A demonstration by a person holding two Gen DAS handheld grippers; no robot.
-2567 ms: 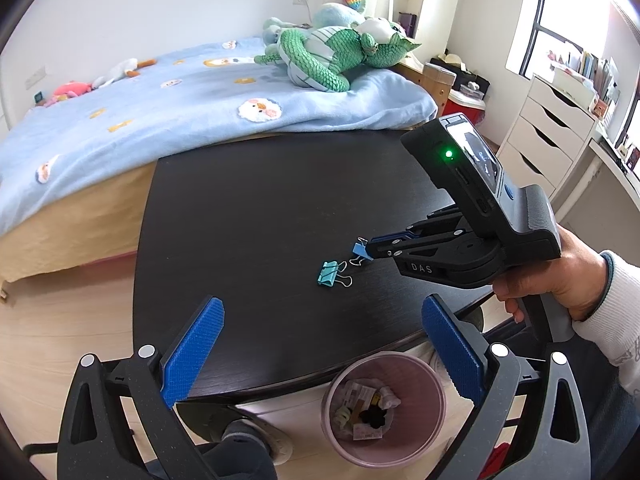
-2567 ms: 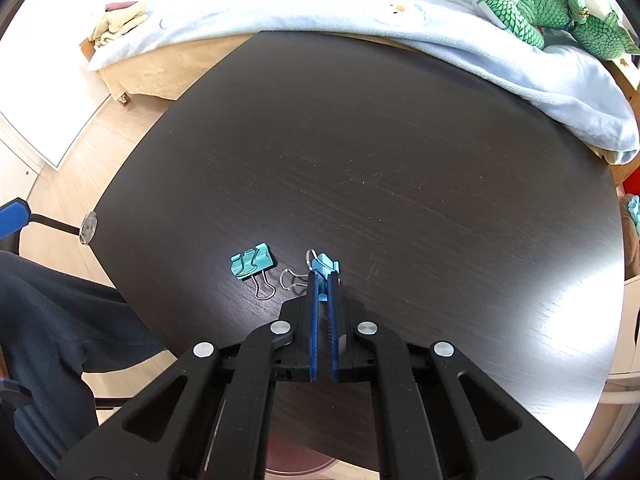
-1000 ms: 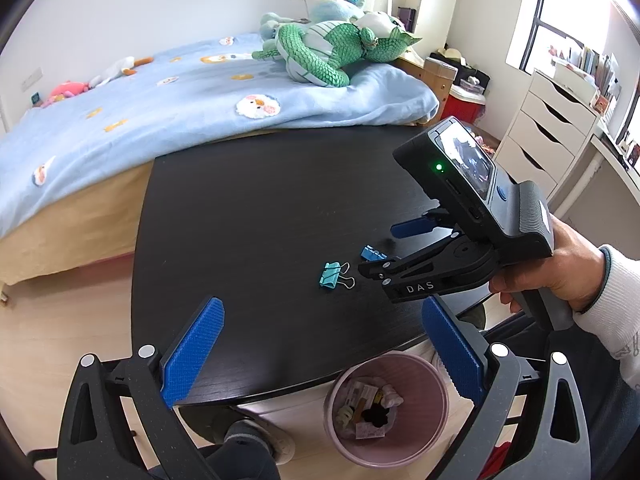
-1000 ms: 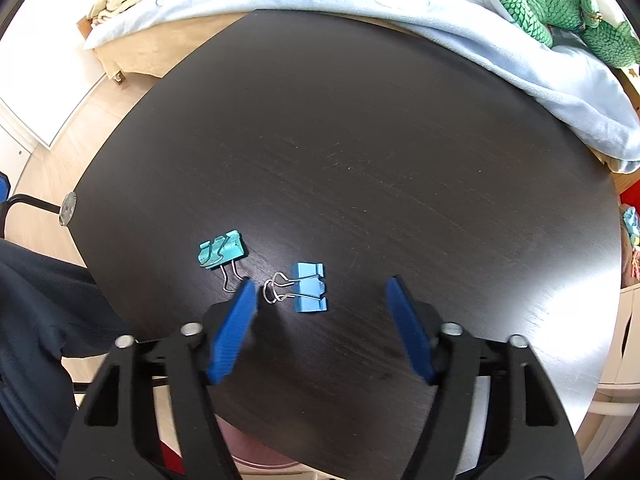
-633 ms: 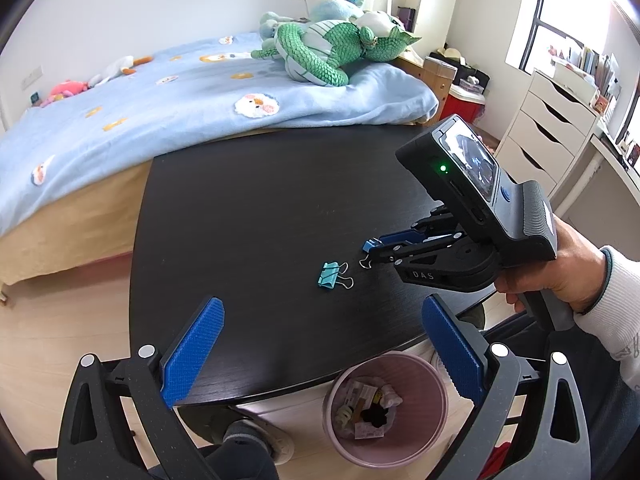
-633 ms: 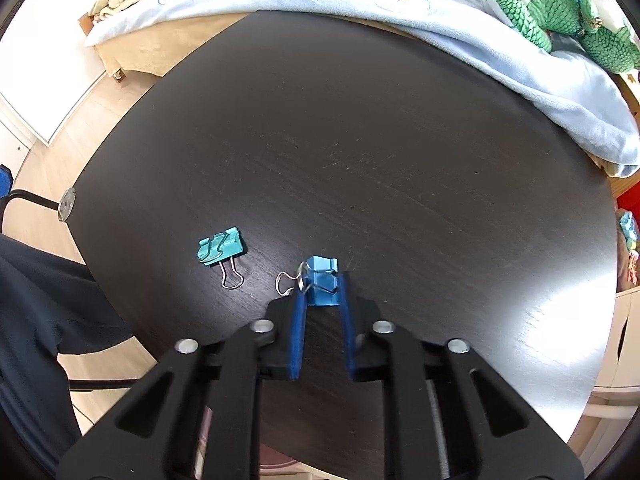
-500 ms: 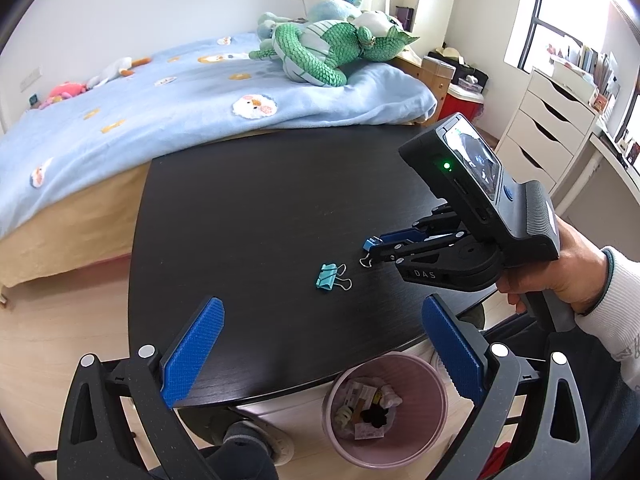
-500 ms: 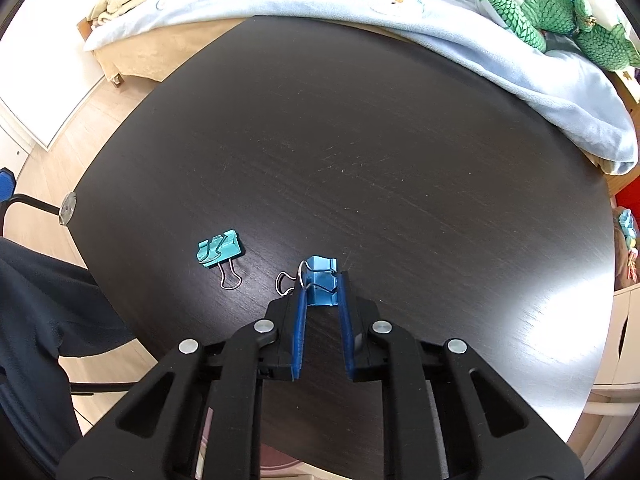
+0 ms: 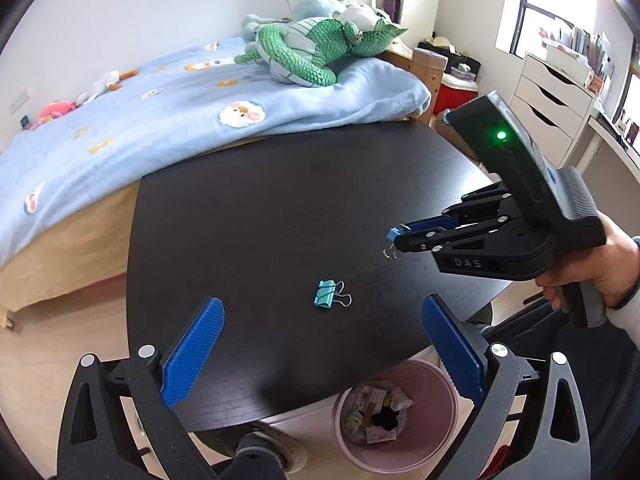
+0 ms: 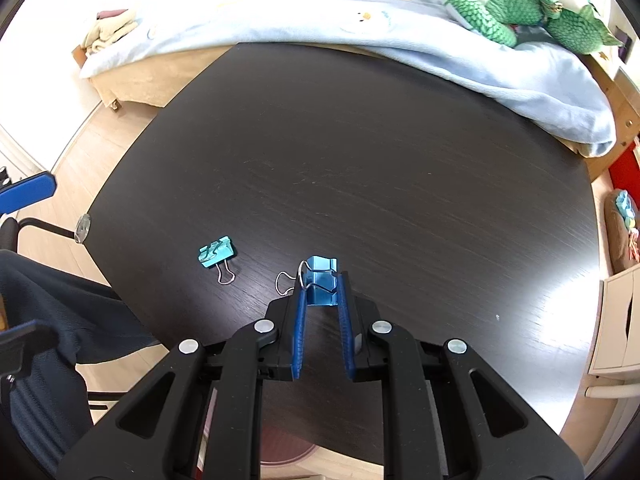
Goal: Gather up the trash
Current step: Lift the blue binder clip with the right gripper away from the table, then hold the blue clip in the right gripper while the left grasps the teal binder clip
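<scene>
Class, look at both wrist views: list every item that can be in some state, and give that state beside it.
right gripper: shut on the blue binder clip, lifted off the table
blue binder clip: clamped between the fingers
teal binder clip: lying loose on the table
left gripper: open, holding nothing
pink trash bin: open, trash inside

Right gripper (image 9: pixel 400 239) pinches blue binder clip (image 9: pixel 391 234) above black table (image 9: pixel 260 208). Teal binder clip (image 9: pixel 325 293) lies on tabletop. Left gripper (image 9: pixel 320 354) gapes wide above pink bin (image 9: pixel 440 380).
</scene>
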